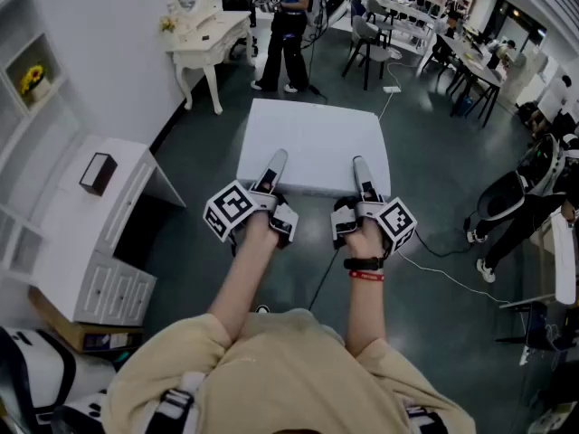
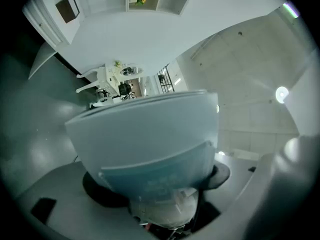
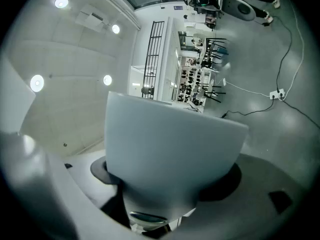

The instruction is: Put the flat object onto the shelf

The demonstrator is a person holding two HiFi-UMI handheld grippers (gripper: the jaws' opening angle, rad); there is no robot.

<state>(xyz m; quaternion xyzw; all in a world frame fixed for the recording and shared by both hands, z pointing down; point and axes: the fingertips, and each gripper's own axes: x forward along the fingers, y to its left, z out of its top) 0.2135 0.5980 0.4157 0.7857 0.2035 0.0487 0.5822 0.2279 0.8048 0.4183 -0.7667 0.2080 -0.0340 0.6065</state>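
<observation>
The left hand-held gripper (image 1: 272, 172) is clamped onto the near edge of the flat object (image 1: 317, 134), and the right hand-held gripper (image 1: 362, 174) is doing the same a bit further right on that same edge. Both sets of jaws stand pretty wide, but they're not empty. In each gripper view the pale panel sits right between the jaws and fills most of the middle of the shot, with the dark pads pressed against it. From the head view you only get the top jaw of each one lying on the panel's upper face, pointing away from the person.

So the flat object is a white rectangular slab held up off the grey floor (image 1: 434, 179), roughly level, straight in front of the person and carried between the two grippers. It isn't touching anything else that can be seen.

The shelf (image 1: 36, 143) is off to the left, well apart from the panel. It's a white unit with open cubbies against the wall, one of them holding a yellow flower (image 1: 31, 80). A lower white cabinet (image 1: 118, 242) with small drawers stands in front of it, and a dark little box (image 1: 97, 173) sits on top of that. A cardboard box (image 1: 77, 334) is tucked near the cabinet's base.

At the far side there's a white dressing table (image 1: 213, 36) and a person (image 1: 289, 25) standing next to it. A thin cable (image 1: 443, 277) trails over the floor on the right.
</observation>
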